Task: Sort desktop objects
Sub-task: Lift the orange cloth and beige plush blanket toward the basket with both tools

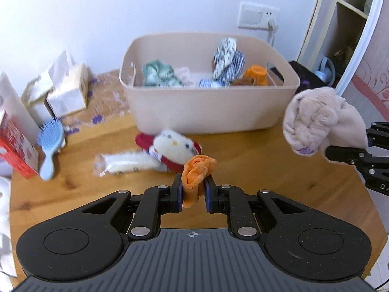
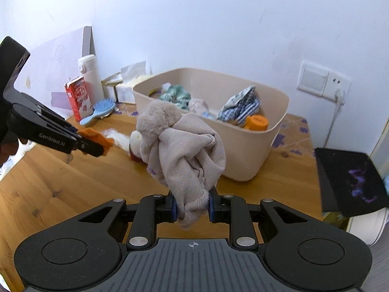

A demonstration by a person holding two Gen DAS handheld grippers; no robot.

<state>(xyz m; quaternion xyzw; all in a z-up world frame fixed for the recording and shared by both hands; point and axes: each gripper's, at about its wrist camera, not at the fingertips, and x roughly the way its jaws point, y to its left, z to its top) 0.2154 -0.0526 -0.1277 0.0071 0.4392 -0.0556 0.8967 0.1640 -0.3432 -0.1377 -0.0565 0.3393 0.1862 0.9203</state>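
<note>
1. While both cloths hang clear of the table, the beige bin (image 1: 206,107) lies straight ahead of each gripper, and nearer to the right one.
2. Left gripper (image 1: 193,191) pinches a small orange cloth (image 1: 198,172), bunched and fleecy.
3. Right gripper (image 2: 192,206) clamps a beige sock bundle (image 2: 184,146), fuzzy above, ribbed below.
4. Plush toy (image 1: 173,147) and blue hairbrush (image 1: 51,138) lie on the wooden table (image 1: 267,165).

The blurred hairbrush (image 1: 49,143) and plush toy (image 1: 173,147) lack detail; the beige bin (image 1: 206,107) hides its floor.

Bare wooden table (image 1: 243,160) lies open before the beige bin (image 1: 206,107), except the plush toy (image 1: 175,146) at its left.
</note>
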